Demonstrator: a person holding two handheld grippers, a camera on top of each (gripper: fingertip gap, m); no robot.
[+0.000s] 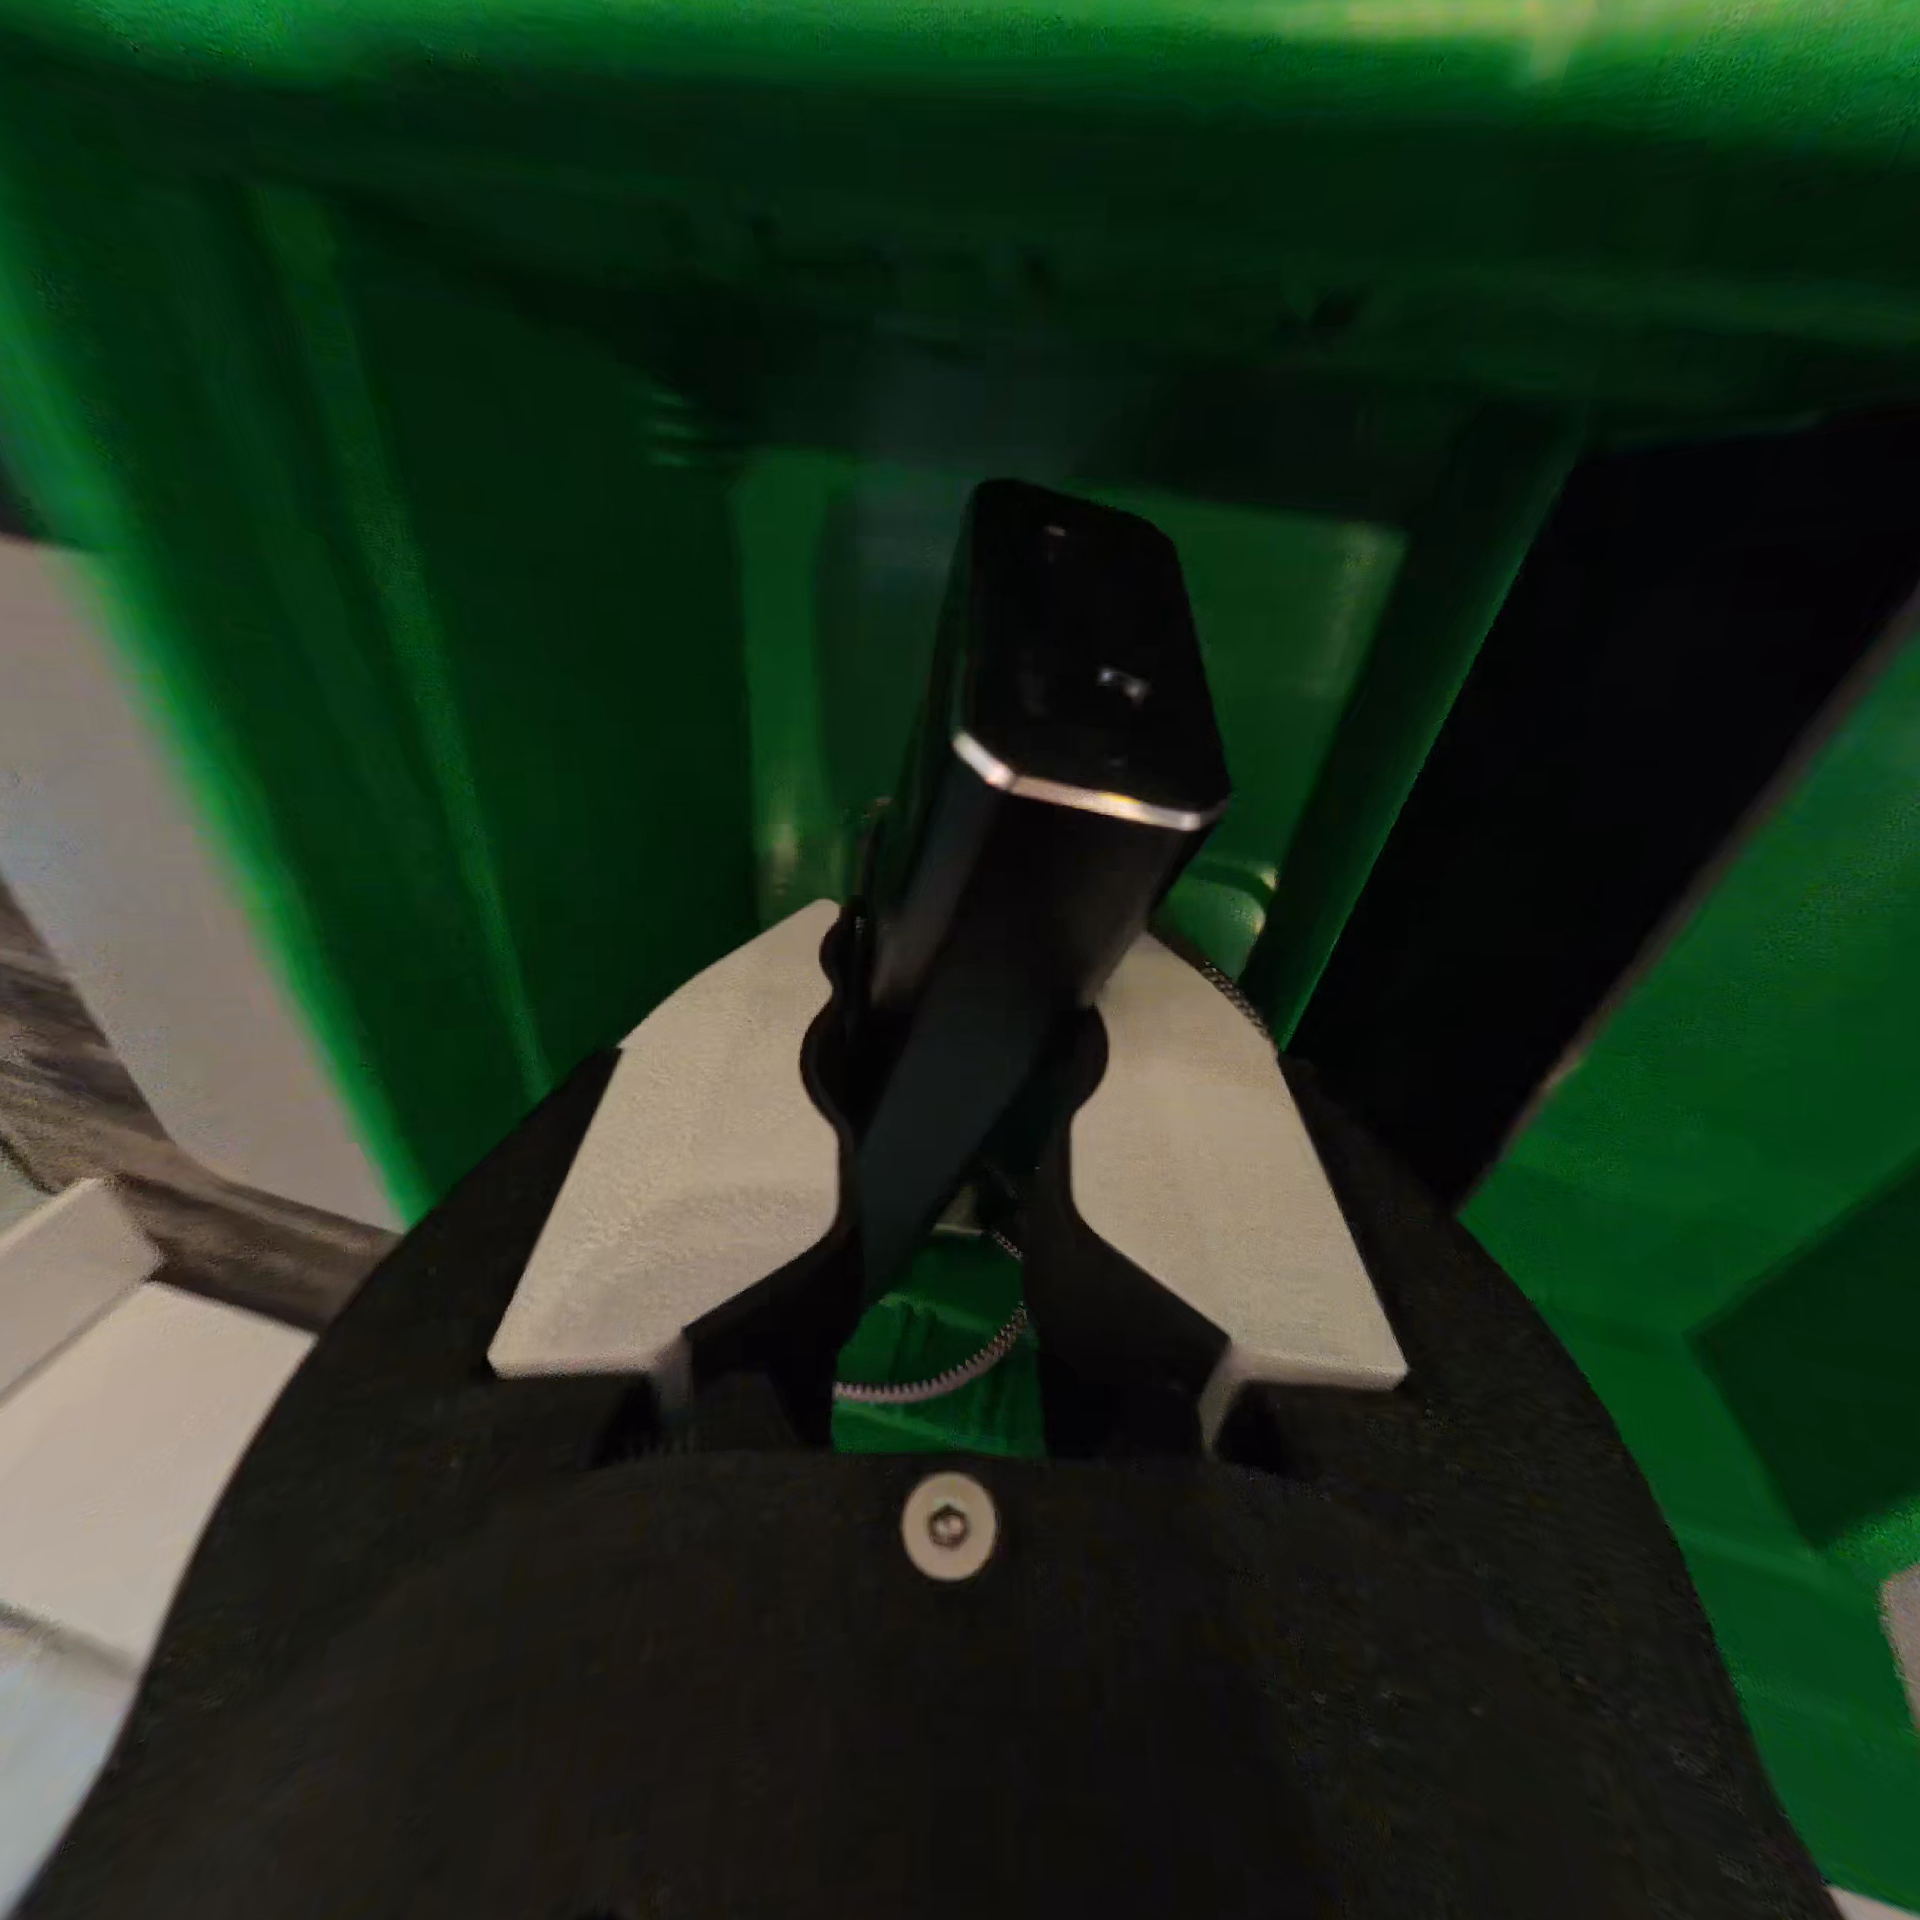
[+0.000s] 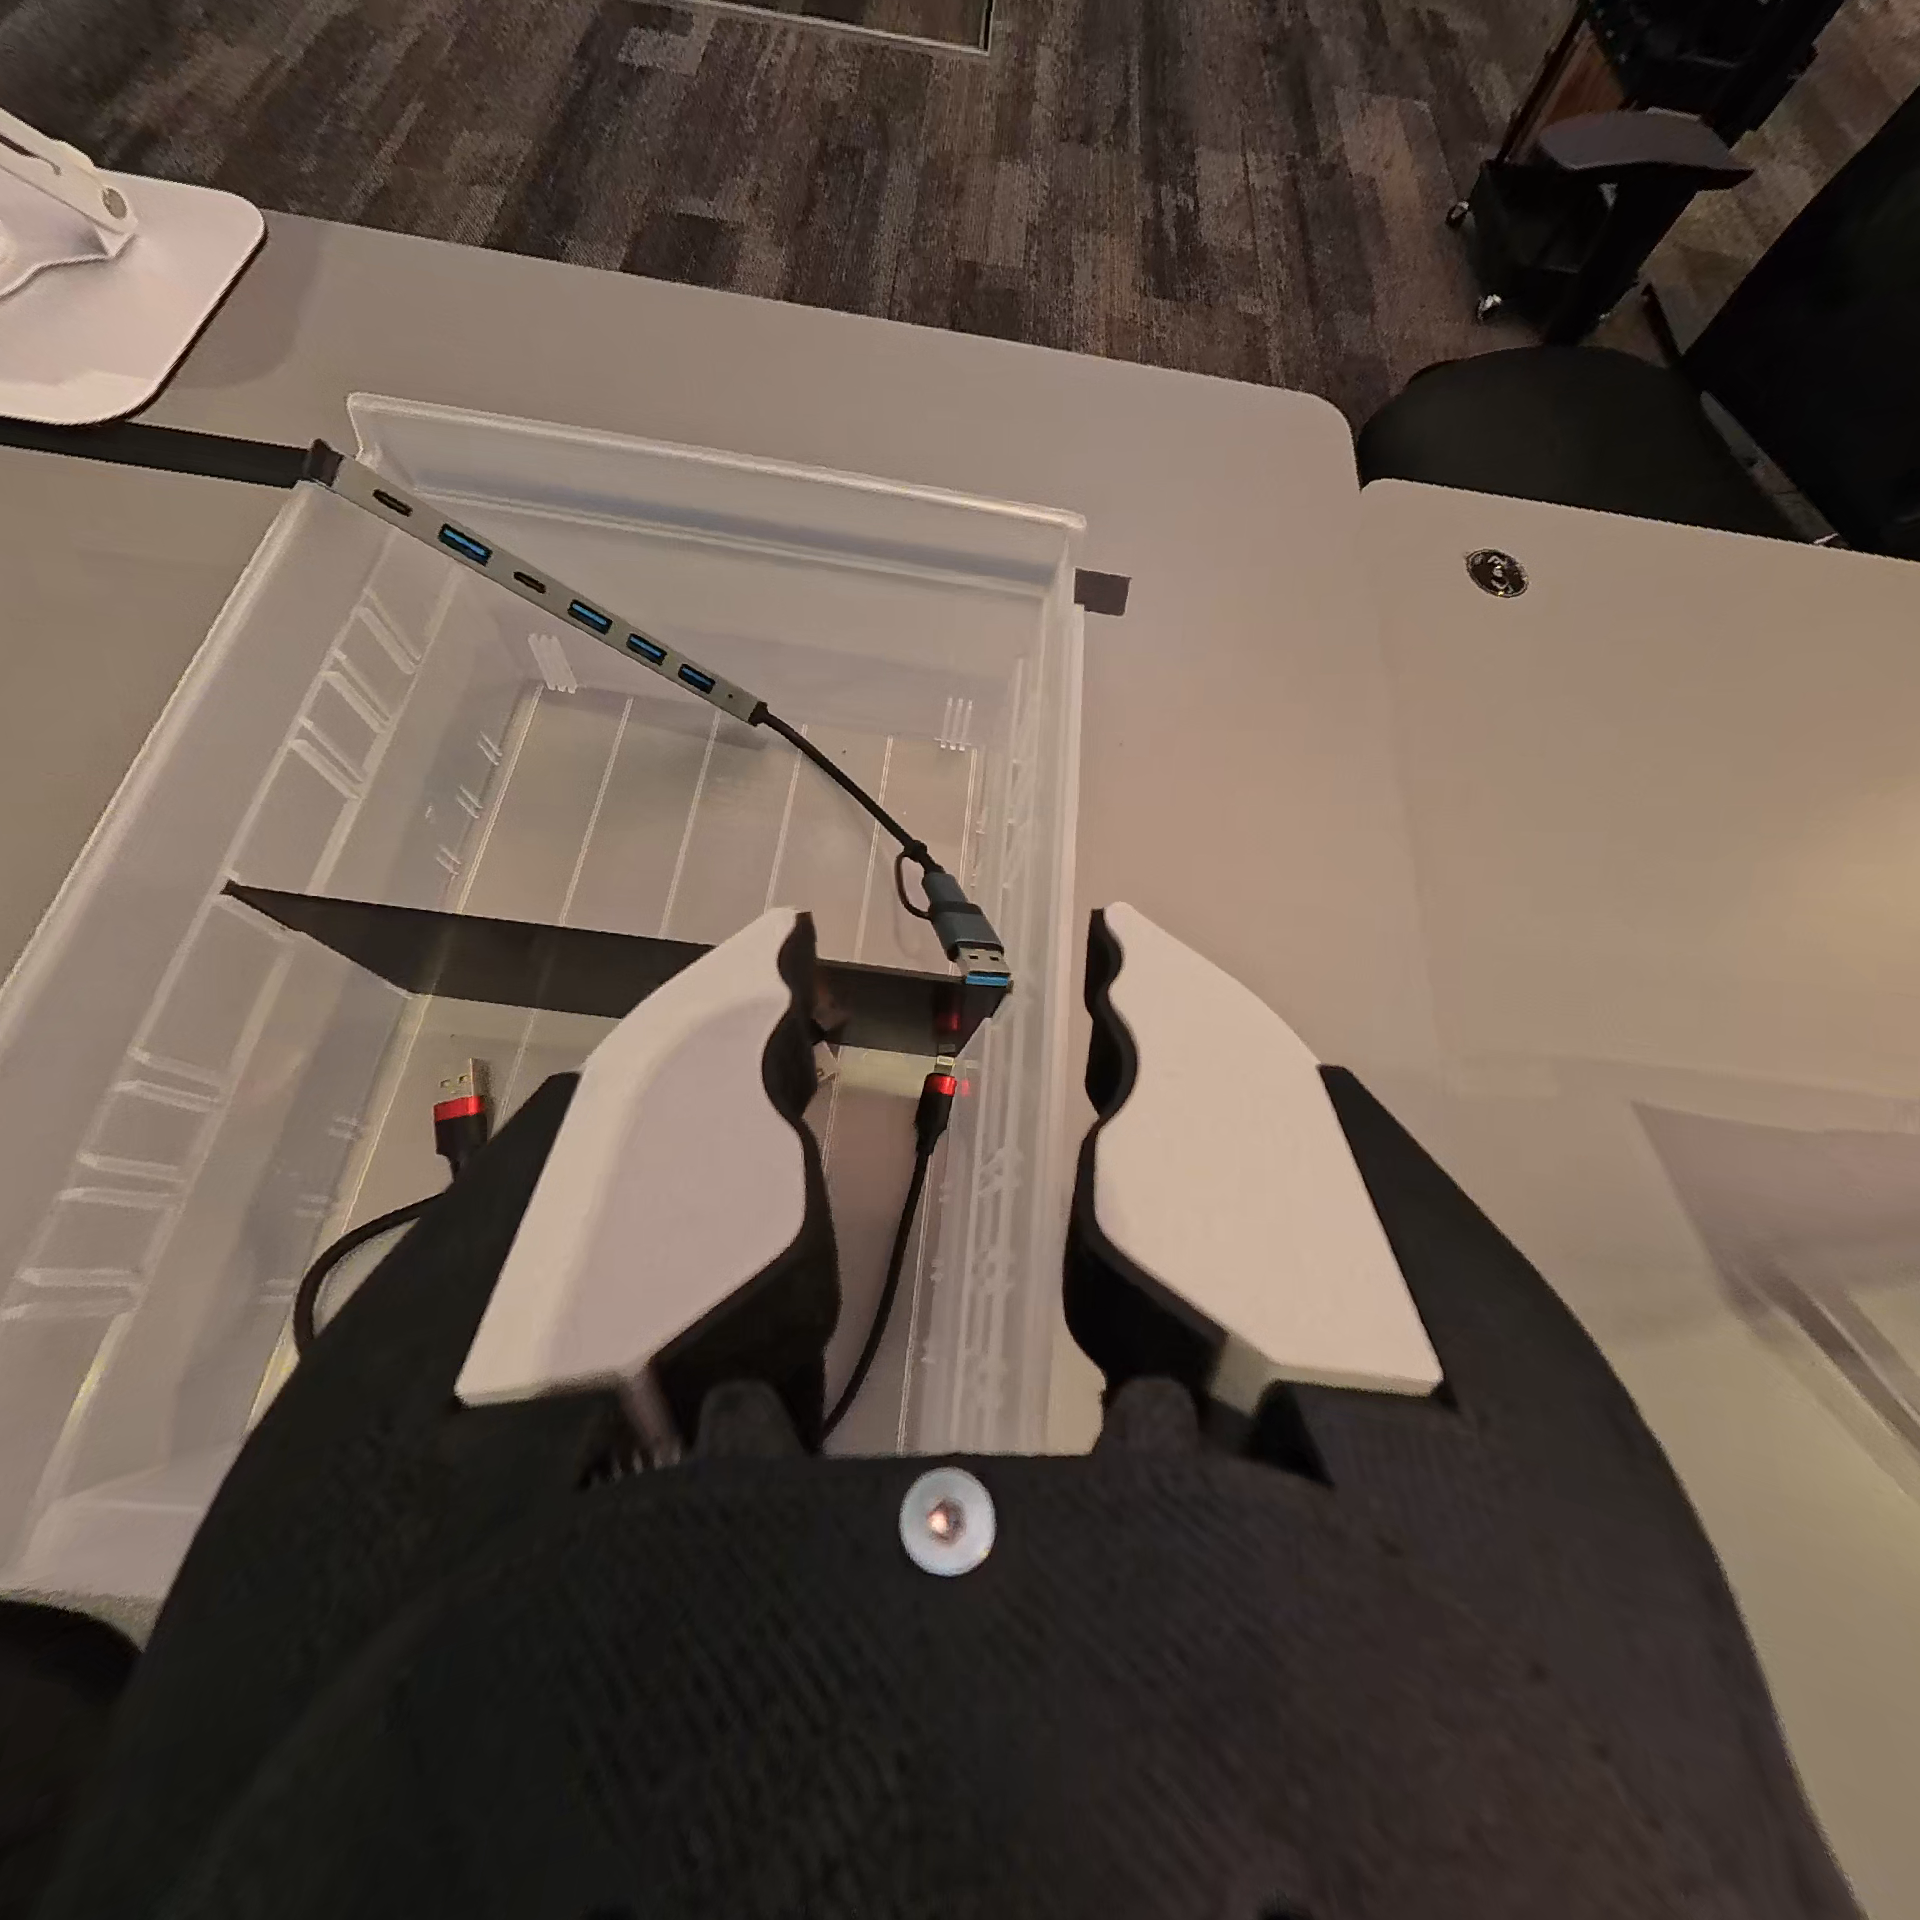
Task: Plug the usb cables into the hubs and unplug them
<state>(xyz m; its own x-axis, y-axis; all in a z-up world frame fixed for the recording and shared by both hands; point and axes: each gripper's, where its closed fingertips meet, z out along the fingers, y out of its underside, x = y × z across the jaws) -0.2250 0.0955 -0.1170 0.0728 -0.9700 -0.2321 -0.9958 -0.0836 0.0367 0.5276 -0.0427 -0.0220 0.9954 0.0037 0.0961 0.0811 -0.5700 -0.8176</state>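
In the left wrist view my left gripper is shut on a black hub with a silver rim, tilted up over a green bin. A braided silver cable hangs below the fingers. In the right wrist view my right gripper is open and empty above a clear plastic bin. In that bin a long grey hub with blue ports leans on the rim, and its lead ends in a USB plug. A black cable has a red-collared small connector and a red-collared USB plug.
A dark flat slab lies across the clear bin, under my right fingers. The bin stands on a pale table. A white stand base is at the far left and a black chair beyond the table edge. The left gripper's tips are roughly 75 centimetres from the right gripper's. Between my right fingertips and the red-collared small connector there is roughly 12 centimetres.
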